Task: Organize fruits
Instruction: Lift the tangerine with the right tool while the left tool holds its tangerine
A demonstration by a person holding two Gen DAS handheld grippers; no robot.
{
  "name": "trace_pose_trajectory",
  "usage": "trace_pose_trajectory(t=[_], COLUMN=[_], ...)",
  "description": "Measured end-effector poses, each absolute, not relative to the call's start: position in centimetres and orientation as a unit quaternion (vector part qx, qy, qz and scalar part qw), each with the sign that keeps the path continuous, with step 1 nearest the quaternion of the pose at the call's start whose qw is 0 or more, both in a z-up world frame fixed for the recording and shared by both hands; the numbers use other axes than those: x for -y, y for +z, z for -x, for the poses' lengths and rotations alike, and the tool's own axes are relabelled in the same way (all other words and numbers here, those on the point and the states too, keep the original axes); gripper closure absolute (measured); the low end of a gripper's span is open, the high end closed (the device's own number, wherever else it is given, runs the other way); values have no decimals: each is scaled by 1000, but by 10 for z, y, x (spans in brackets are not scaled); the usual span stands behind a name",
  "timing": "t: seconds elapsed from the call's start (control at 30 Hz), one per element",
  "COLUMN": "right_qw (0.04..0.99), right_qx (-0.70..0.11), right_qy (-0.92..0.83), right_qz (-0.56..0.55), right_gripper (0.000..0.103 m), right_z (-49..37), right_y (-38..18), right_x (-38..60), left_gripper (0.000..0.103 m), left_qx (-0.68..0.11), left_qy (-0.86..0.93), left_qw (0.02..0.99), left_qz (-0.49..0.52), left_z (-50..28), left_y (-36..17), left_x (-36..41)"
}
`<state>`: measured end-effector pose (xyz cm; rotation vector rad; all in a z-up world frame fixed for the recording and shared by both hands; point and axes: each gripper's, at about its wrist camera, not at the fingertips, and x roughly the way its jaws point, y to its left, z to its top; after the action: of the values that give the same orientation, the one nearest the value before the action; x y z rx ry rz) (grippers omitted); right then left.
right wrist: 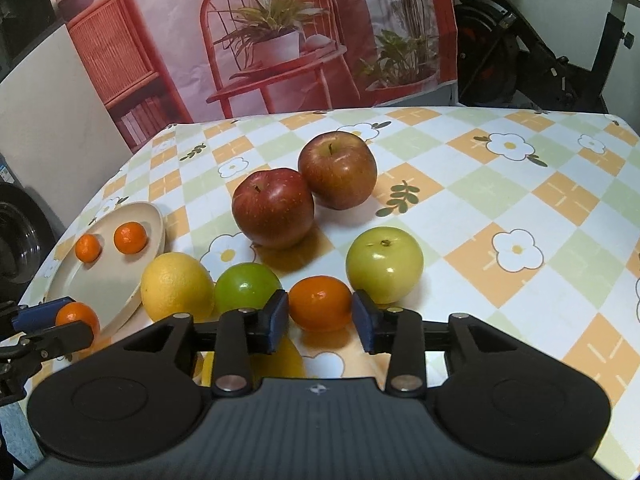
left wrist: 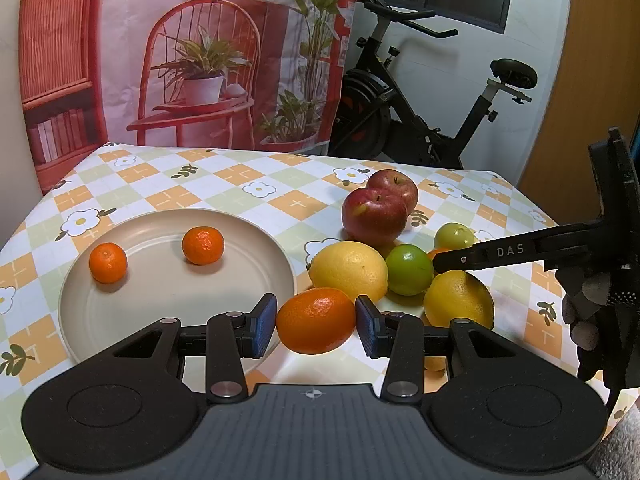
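Both grippers are working on small round orange mandarins beside the round beige plate [left wrist: 80,292].

At lower centre of the left wrist view, the left gripper [left wrist: 316,322] is clamping one mandarin [left wrist: 316,320] just beside the plate's right rim; two more are already sitting on the plate. At lower centre of the right wrist view, the right gripper [right wrist: 320,318] is standing parted around another mandarin [right wrist: 320,308], between a green lime [right wrist: 248,288] and a pale green apple [right wrist: 384,265] on the tabletop [right wrist: 520,200]; its pads look just clear. Centring before closing should avoid nudging those neighbours.
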<state>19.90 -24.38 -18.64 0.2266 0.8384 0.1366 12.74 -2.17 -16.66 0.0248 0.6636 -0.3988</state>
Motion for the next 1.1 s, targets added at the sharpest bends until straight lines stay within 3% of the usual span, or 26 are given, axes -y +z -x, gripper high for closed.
trace_pose_trajectory(t=[1.1], right_qw=[904], right_qx=[-399], right_qy=[7], right_qz=[-157], right_gripper=[64], right_z=[-173], right_y=[-187], right_x=[266], left_gripper=[58], left_qx=[-324], left_qy=[-193], left_qw=[926], left_qz=[-7], left_z=[-129], left_y=[-166], left_x=[20])
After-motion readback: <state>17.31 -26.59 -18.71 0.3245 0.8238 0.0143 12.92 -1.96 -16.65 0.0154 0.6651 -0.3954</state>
